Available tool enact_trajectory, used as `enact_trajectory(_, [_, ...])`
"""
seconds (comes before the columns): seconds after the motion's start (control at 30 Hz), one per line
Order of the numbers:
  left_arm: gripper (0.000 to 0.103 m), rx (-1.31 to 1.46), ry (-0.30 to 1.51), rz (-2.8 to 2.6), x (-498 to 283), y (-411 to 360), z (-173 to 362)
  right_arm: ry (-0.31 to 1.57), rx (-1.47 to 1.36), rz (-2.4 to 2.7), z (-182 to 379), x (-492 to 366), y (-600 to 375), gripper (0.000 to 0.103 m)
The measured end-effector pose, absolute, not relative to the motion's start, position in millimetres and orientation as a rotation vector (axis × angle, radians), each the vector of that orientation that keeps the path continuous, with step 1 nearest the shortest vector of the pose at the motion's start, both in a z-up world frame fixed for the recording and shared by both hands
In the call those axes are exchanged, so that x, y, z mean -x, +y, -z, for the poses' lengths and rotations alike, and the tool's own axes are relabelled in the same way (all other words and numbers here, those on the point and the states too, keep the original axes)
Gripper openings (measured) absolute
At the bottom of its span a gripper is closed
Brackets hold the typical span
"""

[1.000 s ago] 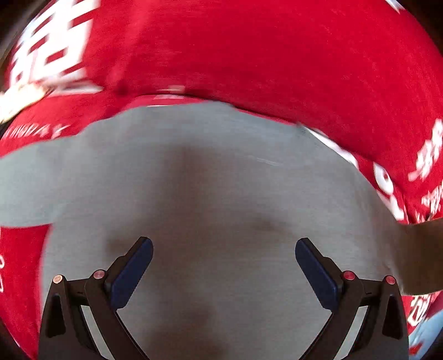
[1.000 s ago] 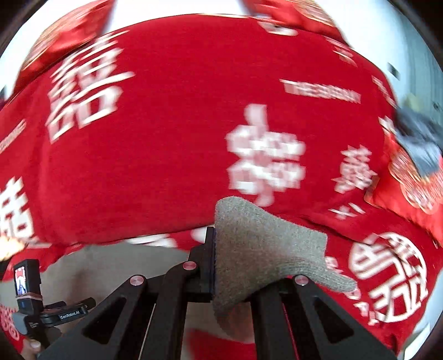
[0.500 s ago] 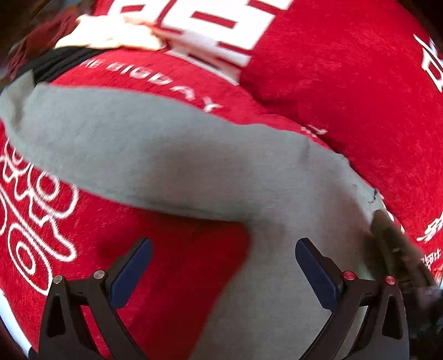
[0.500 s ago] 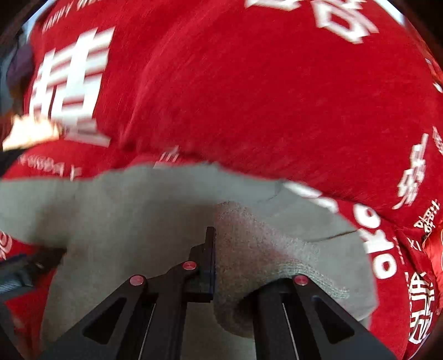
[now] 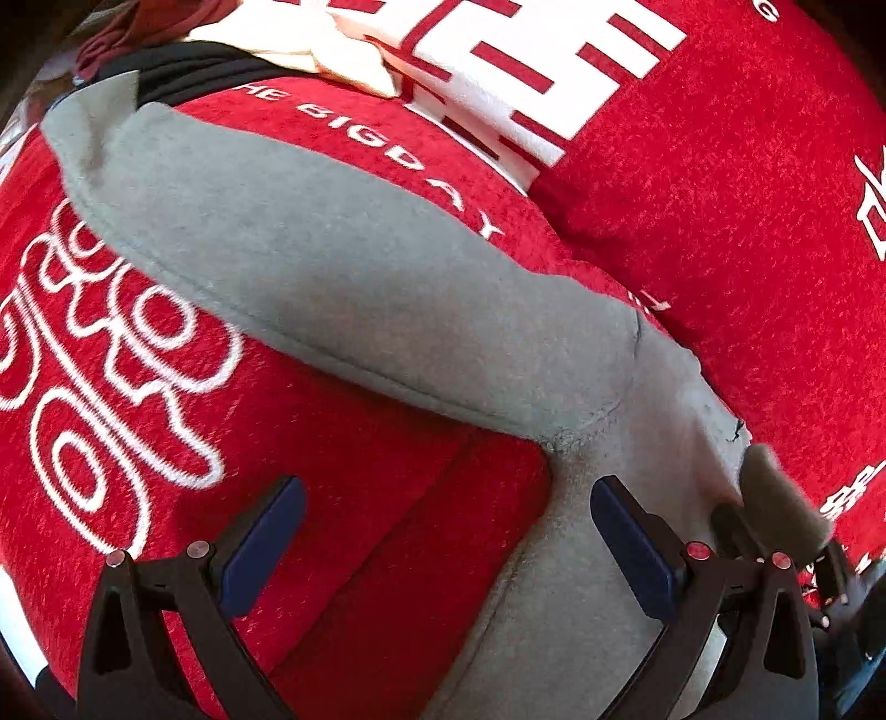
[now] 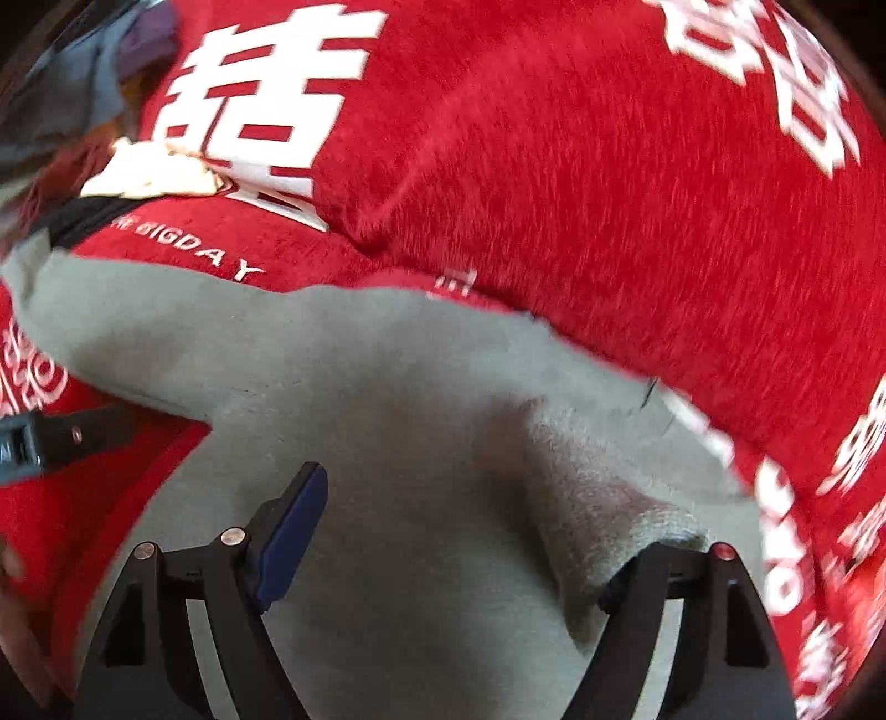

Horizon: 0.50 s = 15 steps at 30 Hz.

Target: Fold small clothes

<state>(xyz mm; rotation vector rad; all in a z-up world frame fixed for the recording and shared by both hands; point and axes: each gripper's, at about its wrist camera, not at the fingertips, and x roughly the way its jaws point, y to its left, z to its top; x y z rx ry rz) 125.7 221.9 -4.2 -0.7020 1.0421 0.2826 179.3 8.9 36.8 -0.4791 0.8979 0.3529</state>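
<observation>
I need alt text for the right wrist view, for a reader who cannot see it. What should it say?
The right gripper, its jaws opening, hovers over a grey garment spread on a red cover with white lettering; a fold of the grey cloth still drapes over one finger. At the left edge, part of the left gripper shows beside the garment's sleeve.

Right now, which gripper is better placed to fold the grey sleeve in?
Left. The left gripper hangs open just below the sleeve; the right gripper, jaws opening, is over the garment's body with a fold draped on one finger.

The garment [image 5: 387, 288] lies spread on the sofa cover [image 5: 692, 232], its sleeve reaching left toward piled clothes [image 5: 332, 50] behind.
</observation>
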Motion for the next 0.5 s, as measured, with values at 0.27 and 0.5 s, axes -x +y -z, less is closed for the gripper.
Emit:
enact_trajectory(0.27, [0.103,0.718,1.054,-0.318,-103,234,6,0.737,1.200,-0.311,18,-146,53,0.083])
enact_trajectory(0.5, [0.103,0.643,0.994,-0.312,-123,231,-33,0.673,1.302,-0.273,14,-136,36,0.083])
